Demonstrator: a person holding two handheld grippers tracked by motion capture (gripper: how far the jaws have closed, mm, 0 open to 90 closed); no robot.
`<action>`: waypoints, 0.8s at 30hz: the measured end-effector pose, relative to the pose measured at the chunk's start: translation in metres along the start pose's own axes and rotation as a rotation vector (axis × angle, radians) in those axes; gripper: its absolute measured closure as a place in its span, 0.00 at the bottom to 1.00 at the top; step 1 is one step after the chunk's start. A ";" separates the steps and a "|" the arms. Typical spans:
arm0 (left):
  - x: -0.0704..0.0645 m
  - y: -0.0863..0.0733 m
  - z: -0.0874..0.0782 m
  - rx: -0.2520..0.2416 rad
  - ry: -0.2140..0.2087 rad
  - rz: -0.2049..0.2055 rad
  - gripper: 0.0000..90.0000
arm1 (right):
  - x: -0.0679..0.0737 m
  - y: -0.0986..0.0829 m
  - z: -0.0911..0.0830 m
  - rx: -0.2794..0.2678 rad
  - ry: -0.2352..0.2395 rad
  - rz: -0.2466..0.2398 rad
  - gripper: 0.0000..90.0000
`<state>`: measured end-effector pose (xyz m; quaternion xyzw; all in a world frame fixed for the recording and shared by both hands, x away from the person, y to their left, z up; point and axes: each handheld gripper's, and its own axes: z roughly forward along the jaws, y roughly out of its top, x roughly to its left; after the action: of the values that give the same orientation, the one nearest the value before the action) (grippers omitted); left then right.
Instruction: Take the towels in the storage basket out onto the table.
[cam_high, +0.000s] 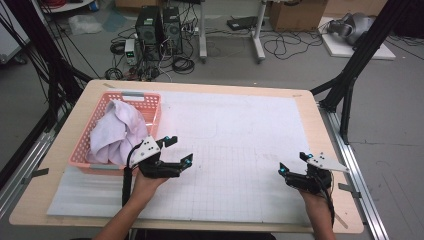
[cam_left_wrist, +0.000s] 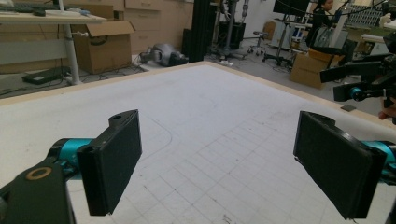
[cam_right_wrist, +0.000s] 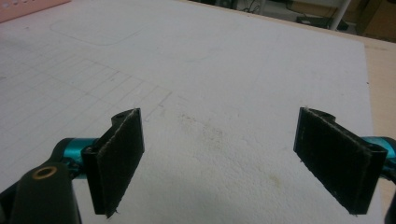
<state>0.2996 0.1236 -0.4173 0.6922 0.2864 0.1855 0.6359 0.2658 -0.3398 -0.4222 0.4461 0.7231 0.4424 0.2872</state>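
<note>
A pink plastic basket (cam_high: 149, 99) stands at the table's left, with a white cloth (cam_high: 116, 132) heaped inside it. My left gripper (cam_high: 179, 150) hovers open just right of the basket's near corner, jaws wide apart and nothing between them (cam_left_wrist: 217, 161). My right gripper (cam_high: 294, 163) is open near the table's front right, held low over the white gridded mat (cam_high: 235, 130). Its own view has the two black pads spread wide over bare mat (cam_right_wrist: 219, 158). The right gripper's (cam_left_wrist: 362, 86) jaws appear far off at the right edge of the left gripper view.
The mat covers most of the wooden table (cam_high: 310, 107). Beyond the far edge lie computer towers (cam_high: 160, 27), tangled cables and cardboard boxes (cam_high: 295, 15) on the floor. Black frame legs (cam_high: 350, 75) stand at the right side.
</note>
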 end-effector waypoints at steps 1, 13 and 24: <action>0.000 0.000 0.000 0.002 0.000 -0.004 0.17 | 0.000 0.000 0.000 0.002 0.003 0.000 0.16; 0.004 0.000 -0.001 -0.013 -0.010 -0.025 0.17 | 0.003 -0.001 -0.003 -0.006 0.013 0.018 0.16; 0.002 0.006 -0.009 -0.023 -0.015 -0.032 0.17 | 0.006 -0.003 -0.011 -0.017 0.009 0.022 0.16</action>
<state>0.2964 0.1322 -0.4104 0.6815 0.2907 0.1735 0.6488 0.2528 -0.3393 -0.4204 0.4496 0.7156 0.4538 0.2828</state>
